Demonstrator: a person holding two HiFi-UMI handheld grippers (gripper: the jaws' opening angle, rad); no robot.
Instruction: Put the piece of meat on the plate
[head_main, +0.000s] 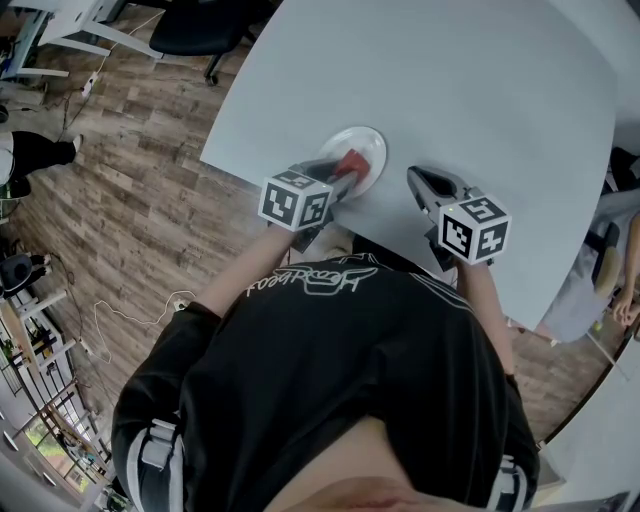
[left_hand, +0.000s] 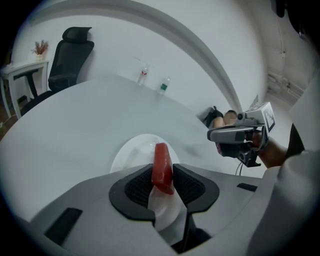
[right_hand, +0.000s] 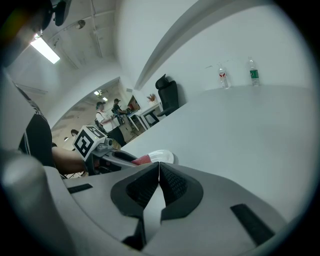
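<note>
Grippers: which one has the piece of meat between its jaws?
The left gripper, over the white plate, with the piece of meat between its jaws; the right gripper has its jaws together, empty.

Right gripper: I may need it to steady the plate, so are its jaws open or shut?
Shut: the right gripper has its pads pressed together, with nothing between them.

white looping script runs across the black shirt (head_main: 315, 280), just behind the left tongs (head_main: 350, 172) and right tongs (head_main: 415, 178). it's upside down and i can't make out the word. far beyond the tongs stand two bottles (left_hand: 143, 75), their red and green labels too small to read. the marker cubes (head_main: 296, 200) carry patterns only, no letters.
</note>
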